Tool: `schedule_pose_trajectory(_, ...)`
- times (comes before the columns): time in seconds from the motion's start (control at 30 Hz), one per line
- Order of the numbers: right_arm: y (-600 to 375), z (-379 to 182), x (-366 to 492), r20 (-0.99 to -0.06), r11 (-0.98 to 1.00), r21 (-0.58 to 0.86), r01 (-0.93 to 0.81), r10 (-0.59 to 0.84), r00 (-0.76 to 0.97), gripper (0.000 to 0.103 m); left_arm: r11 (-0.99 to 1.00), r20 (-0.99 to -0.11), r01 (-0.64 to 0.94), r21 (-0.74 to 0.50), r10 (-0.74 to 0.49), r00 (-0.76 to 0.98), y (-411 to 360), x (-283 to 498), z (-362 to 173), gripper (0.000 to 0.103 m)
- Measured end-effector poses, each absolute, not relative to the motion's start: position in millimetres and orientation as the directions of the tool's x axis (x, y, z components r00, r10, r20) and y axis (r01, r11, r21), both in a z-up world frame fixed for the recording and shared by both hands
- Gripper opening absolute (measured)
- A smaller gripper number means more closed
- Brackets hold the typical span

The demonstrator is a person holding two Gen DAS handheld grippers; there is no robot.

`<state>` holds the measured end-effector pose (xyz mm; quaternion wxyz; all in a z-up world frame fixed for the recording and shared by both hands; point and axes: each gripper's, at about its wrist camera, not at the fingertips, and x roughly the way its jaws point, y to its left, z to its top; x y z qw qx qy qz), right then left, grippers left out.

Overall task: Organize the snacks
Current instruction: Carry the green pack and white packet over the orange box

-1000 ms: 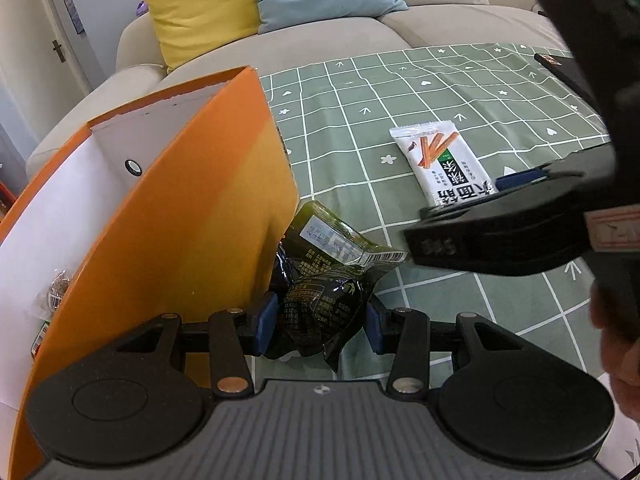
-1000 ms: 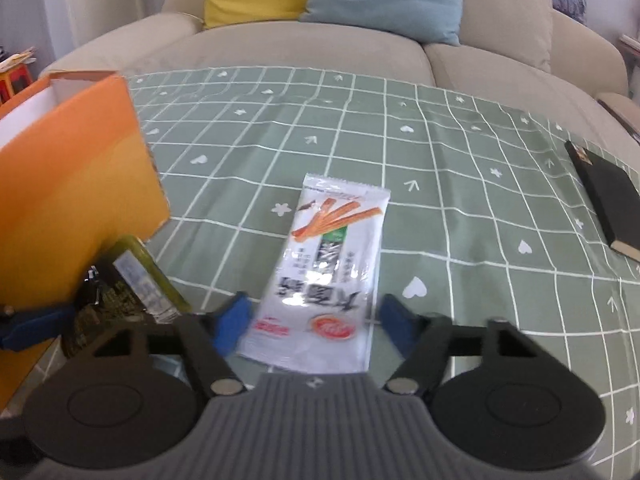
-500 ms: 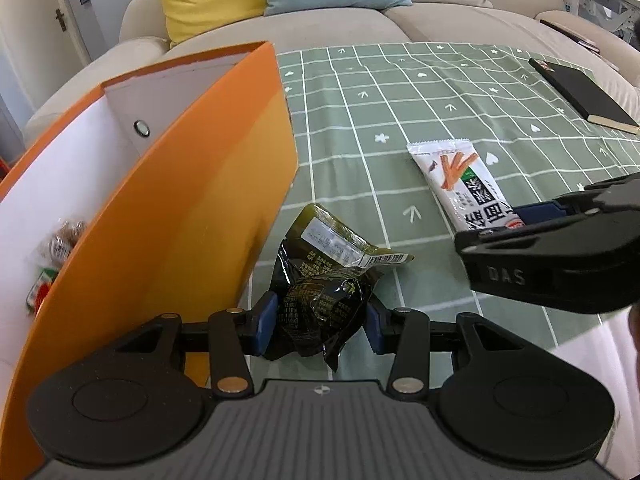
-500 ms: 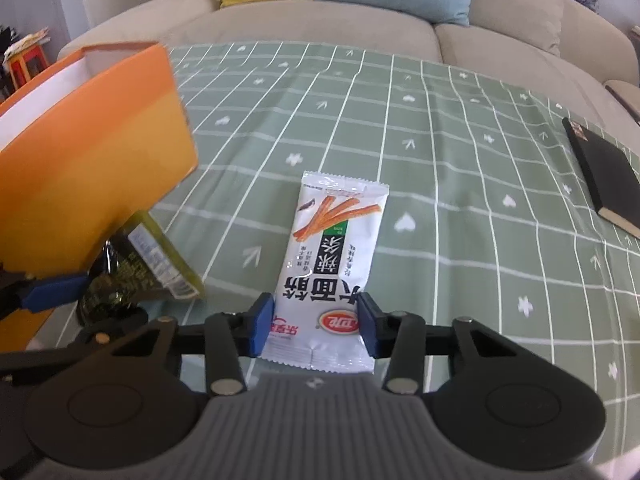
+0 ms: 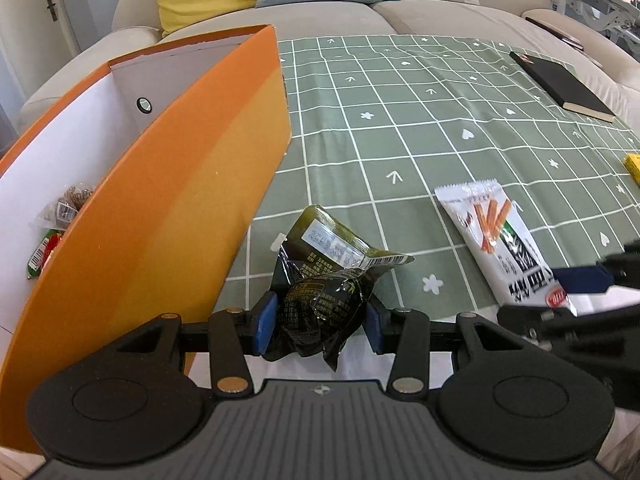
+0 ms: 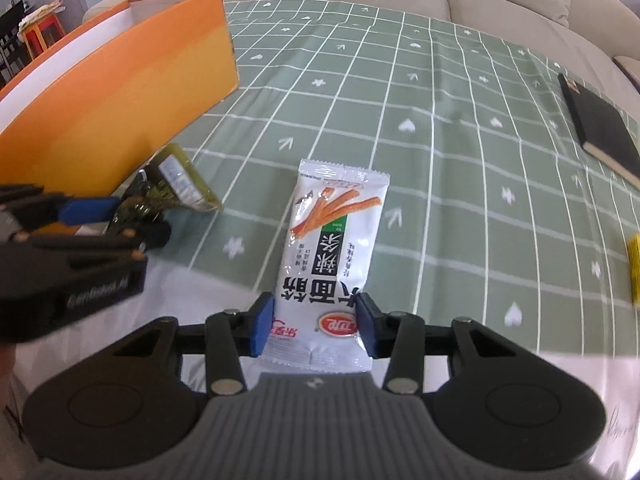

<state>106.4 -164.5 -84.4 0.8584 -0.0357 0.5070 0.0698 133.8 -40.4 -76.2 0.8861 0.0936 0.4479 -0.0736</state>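
My left gripper [image 5: 320, 322] is pinching the crumpled dark green foil snack pouch [image 5: 324, 280], blue pads pressed into both its sides. The pouch sits just beside the near long wall of the open orange cardboard box [image 5: 168, 216], apparently lifted off the cloth, can't say for sure. My right gripper [image 6: 316, 328] is clamped on the near end of the white plastic snack packet with orange sticks printed on it [image 6: 328, 256]; the packet lies to the right of the box, well apart from it, its far end flat on or low over the green checked tablecloth [image 6: 440, 120].

Progress: partly done, I judge. A few small wrapped snacks [image 5: 56, 220] are already inside the box, against its white inner wall. Two packs are gripped but neither is in the box yet. A yellow item [image 6: 634, 264] is at the far right edge, well away from the box, possibly another snack, too cropped to tell. The black notebook [image 5: 560, 84] lies far right of the box, not a snack.
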Motion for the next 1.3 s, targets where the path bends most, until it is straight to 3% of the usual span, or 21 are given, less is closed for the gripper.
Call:
schedule_pose_trajectory(0.13,-168,-85,94,-0.854,0.990,0.048,-0.136,0.111,0.508,0.050,0.970,-0.802,0.225,0.088,-0.065,0.594,-39,131,-76,0.051)
schedule_pose_trajectory(0.4,-158,-90,99,-0.794,0.994,0.038,-0.105,0.094,0.601,0.076,0.976,-0.792,0.212,0.043,-0.096,0.603,-29,131,-77,0.050)
schedule_pose_trajectory(0.67,-151,-99,114,-0.777,0.996,-0.034,-0.080,0.024,0.630,0.075,0.979,-0.793,0.200,0.040,-0.091,0.602,-26,136,-77,0.051)
schedule_pose_trajectory(1.0,-144,-99,116,-0.766,0.992,-0.050,-0.115,0.036,0.642,0.052,0.965,-0.803,0.246,0.090,-0.076,0.591,-37,149,-83,0.054)
schedule_pose_trajectory(1.07,-144,-98,116,-0.766,0.992,-0.048,-0.114,0.036,0.641,0.051,0.962,-0.800,0.252,0.106,-0.068,0.596,-40,150,-83,0.049)
schedule_pose_trajectory(1.3,-145,-99,116,-0.770,0.993,-0.048,-0.112,0.034,0.637,0.049,0.960,-0.795,0.255,0.120,-0.060,0.603,-44,149,-84,0.048)
